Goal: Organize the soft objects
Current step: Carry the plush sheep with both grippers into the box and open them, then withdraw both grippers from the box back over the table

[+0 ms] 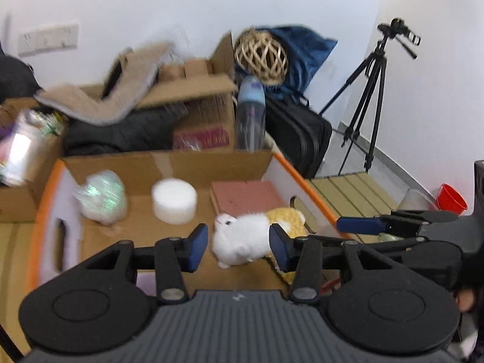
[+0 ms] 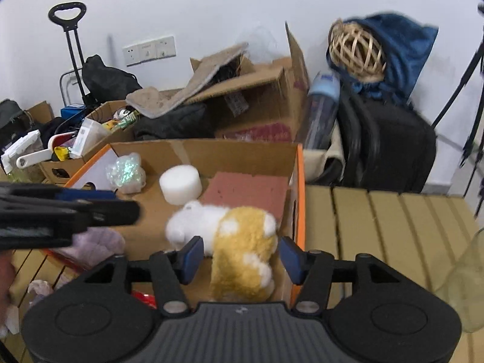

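The plush toy (image 1: 245, 239) lies inside the open cardboard box (image 1: 169, 163), near its right wall, white head toward the left and yellow back toward the orange-edged rim (image 2: 299, 199). It sits with the other soft things gathered there: a white foam cylinder (image 1: 174, 201), a pink sponge block (image 1: 246, 195) just behind it and a shiny crinkled bundle (image 1: 101, 199) at the far left, which suggests the box is the collecting place.

The left gripper (image 1: 239, 246) hangs over the toy with its jaws parted and nothing pressed between them; the right gripper (image 2: 239, 255) likewise stands open, its pads clear of the fur on both sides.

The box's near middle floor is bare, so there is room to set more down. The slatted desk (image 2: 378, 220) to the right of the box is free, while clutter crowds the far side
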Motion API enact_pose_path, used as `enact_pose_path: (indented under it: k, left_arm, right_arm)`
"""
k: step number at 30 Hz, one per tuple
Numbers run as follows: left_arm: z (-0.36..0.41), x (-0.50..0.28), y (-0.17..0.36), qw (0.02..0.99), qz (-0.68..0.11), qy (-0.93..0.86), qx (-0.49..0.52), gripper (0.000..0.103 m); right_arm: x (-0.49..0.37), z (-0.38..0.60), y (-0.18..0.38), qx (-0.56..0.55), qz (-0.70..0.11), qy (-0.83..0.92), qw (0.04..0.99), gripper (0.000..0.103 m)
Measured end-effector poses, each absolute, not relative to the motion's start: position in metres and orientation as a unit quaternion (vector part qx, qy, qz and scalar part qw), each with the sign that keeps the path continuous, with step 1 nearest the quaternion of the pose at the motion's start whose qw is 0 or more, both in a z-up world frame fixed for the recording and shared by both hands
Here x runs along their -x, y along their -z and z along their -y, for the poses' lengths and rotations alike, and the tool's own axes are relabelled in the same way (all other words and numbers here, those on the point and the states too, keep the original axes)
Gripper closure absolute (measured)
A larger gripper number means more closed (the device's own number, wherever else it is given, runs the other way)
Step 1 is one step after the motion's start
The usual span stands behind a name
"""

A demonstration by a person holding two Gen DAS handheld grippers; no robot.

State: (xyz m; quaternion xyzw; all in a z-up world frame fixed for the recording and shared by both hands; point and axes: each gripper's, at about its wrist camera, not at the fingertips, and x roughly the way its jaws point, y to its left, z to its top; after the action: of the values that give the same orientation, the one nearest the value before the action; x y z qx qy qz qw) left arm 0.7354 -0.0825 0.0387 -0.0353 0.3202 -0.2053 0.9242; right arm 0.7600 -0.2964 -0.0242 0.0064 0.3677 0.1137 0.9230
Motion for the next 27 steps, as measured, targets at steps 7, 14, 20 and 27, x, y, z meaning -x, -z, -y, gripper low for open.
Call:
enact_pose_path:
  k: [7, 14, 20, 27]
  left_arm:
    - [0.032, -0.658, -0.109, 0.947, -0.269, 0.176, 0.020, 0.050]
    - [0.010, -0.542, -0.136, 0.959, -0.224, 0.170, 0.024, 0.039]
    - [-0.007, -0.402, -0.102, 0.976, -0.160, 0.147, 0.006, 0.023]
    - [-0.036, -0.268, -0.039, 0.988, -0.133, 0.076, 0.022, 0.010]
  right_arm:
    - [-0.705, 0.295, -0.061, -0.004, -0.317, -0.124, 0.940, 0.046]
    - [-0.606, 0.282, -0.104, -0.013, -0.274, -0.144, 0.951, 0.046]
    - [-0.467, 0.266, -0.096, -0.031, -0.205, -0.162, 0.965, 0.033]
    - [-0.324, 0.238, -0.043, -0.021, -0.143, -0.135, 0.980, 0.017]
